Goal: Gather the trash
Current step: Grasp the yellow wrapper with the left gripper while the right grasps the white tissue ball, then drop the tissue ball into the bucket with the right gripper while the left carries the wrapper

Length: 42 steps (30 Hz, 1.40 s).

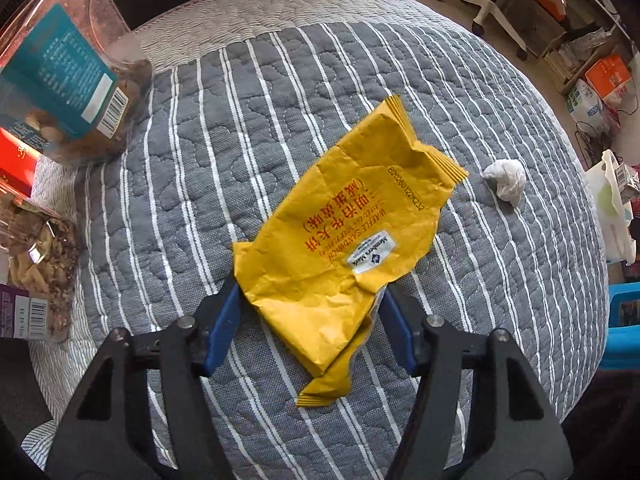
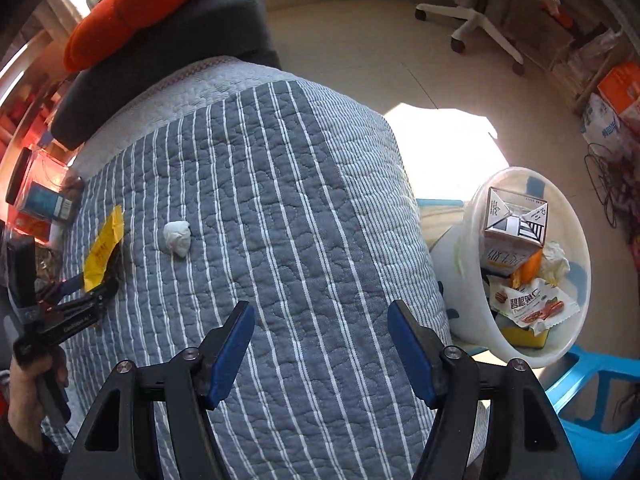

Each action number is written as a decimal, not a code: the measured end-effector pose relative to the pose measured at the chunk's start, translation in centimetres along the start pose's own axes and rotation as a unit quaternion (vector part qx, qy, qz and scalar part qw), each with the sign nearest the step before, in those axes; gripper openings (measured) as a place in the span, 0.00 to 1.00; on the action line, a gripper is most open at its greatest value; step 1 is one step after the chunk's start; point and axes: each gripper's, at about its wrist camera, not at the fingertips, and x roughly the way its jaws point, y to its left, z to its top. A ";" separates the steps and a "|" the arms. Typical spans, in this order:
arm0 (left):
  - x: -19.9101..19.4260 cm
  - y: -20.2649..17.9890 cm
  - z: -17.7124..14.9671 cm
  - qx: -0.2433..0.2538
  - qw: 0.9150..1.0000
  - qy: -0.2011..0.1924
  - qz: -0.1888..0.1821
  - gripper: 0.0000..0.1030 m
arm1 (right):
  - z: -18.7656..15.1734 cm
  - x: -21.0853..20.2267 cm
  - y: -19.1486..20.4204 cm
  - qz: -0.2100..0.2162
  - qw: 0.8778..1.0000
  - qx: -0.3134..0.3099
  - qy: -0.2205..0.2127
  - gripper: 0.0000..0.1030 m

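Note:
A crumpled yellow snack wrapper (image 1: 340, 240) lies on the grey striped quilt (image 1: 200, 160). My left gripper (image 1: 310, 308) points down over the wrapper's near end, and both blue pads touch its edges, so it is shut on it. In the right wrist view the same wrapper (image 2: 105, 244) shows at the far left with the left gripper (image 2: 86, 300) and a hand (image 2: 24, 380). A balled white tissue (image 1: 505, 178) (image 2: 177, 237) rests to the right of the wrapper. My right gripper (image 2: 320, 340) hangs open over bare quilt (image 2: 300, 200), with nothing between its fingers.
A white trash bin (image 2: 460, 280) beside the quilt's right edge holds a milk carton (image 2: 514, 224) and wrappers. It sits on a blue stool (image 2: 592, 400). Snack jars (image 1: 60, 80) and a nut pack (image 1: 36, 256) crowd the left. An orange cushion (image 2: 132, 4) lies at the back, an office chair (image 2: 480, 20) beyond.

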 end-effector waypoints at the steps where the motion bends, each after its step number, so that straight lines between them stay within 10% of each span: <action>1: -0.4 0.5 -0.4 -0.010 1.000 -0.003 -0.010 0.59 | 0.1 0.2 0.3 -0.002 1.000 -0.002 0.001 0.68; 7: -3.0 2.3 -2.8 -0.038 0.998 -0.017 -0.044 0.43 | 0.8 1.6 2.7 0.001 1.000 -0.016 0.004 0.68; 27: -7.2 3.1 -4.7 -0.033 0.999 -0.041 0.007 0.41 | 3.4 9.3 13.2 0.029 0.997 -0.068 0.006 0.67; 34: -6.9 2.6 -4.5 -0.033 0.999 -0.039 0.009 0.41 | 3.8 10.4 13.8 0.030 0.995 -0.091 -0.002 0.28; 42: -7.5 0.9 -4.2 -0.016 0.999 -0.047 0.006 0.41 | 3.5 8.1 13.5 0.033 0.994 -0.107 -0.011 0.25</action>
